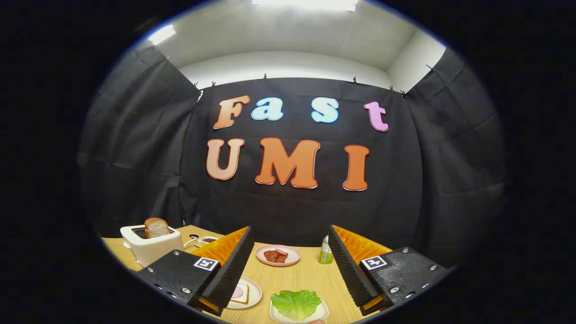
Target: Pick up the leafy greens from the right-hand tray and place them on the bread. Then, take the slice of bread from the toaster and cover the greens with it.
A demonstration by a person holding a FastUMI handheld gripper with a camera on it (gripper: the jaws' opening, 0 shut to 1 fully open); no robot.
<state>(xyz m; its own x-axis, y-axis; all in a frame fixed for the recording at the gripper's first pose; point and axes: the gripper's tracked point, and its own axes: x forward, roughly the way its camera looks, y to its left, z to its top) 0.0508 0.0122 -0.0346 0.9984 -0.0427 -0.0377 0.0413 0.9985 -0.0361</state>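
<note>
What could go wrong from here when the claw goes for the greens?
1. The claw is open and held high, with the greens low between its fingers. The leaf lies flat on its tray, so the fingers may scrape or push the tray.
2. The bread on the plate is partly hidden behind one finger, so the placing could miss.
3. The slice stands loose in the toaster; it may tip.

Tool (pixel 288 265) held level, fingers (pixel 234 265) spread wide apart, gripping nothing
</note>
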